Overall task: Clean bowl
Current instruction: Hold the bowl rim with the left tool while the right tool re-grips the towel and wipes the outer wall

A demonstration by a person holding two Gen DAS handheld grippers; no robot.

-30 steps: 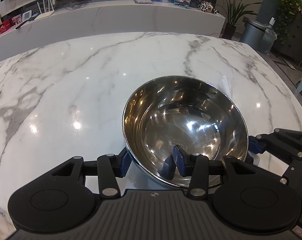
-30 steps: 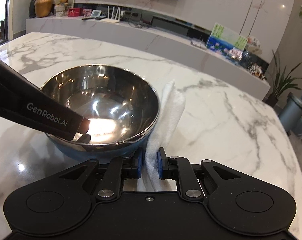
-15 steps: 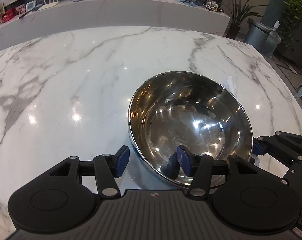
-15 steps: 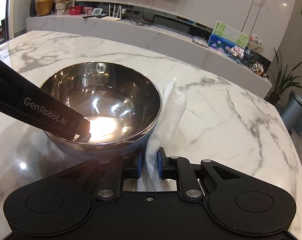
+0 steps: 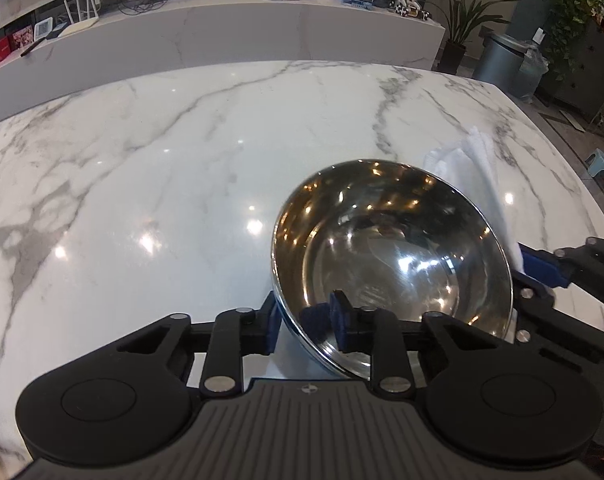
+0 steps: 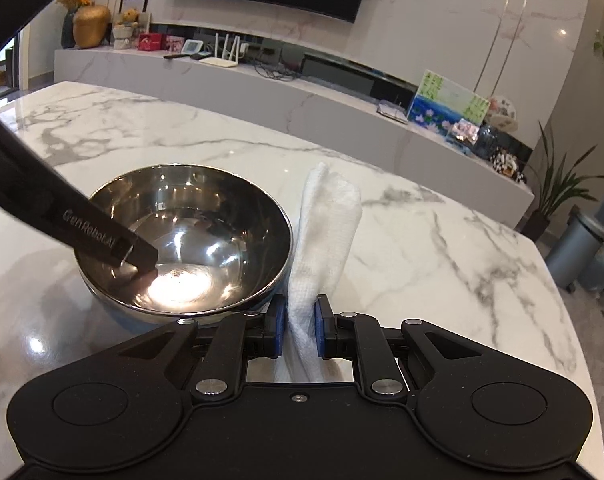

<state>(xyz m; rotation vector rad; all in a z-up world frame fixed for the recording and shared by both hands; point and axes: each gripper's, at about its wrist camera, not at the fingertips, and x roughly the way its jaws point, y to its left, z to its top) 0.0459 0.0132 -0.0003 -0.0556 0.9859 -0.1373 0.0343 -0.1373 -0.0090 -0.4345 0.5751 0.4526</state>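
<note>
A shiny steel bowl (image 5: 394, 248) with a blue outer wall stands on the white marble table (image 5: 162, 160). My left gripper (image 5: 304, 322) straddles its near rim, one blue pad outside and one inside. The jaws are closing and both pads touch the wall. In the right wrist view the left gripper's finger (image 6: 134, 256) reaches down into the bowl (image 6: 190, 236). My right gripper (image 6: 298, 330) is shut on a folded white cloth (image 6: 326, 232), which stands up just right of the bowl. The cloth (image 5: 478, 168) also shows behind the bowl in the left wrist view, beside the right gripper (image 5: 542, 268).
The table's right edge (image 5: 590, 200) drops to the floor, where a grey bin (image 5: 502, 60) and a potted plant (image 5: 458, 36) stand. A long white counter (image 6: 302, 108) with small items runs behind the table.
The left jaws widened a little, then narrowed onto the bowl's rim. The bowl sits further right in the left wrist view and the cloth now shows behind it. The right gripper kept its grip.
</note>
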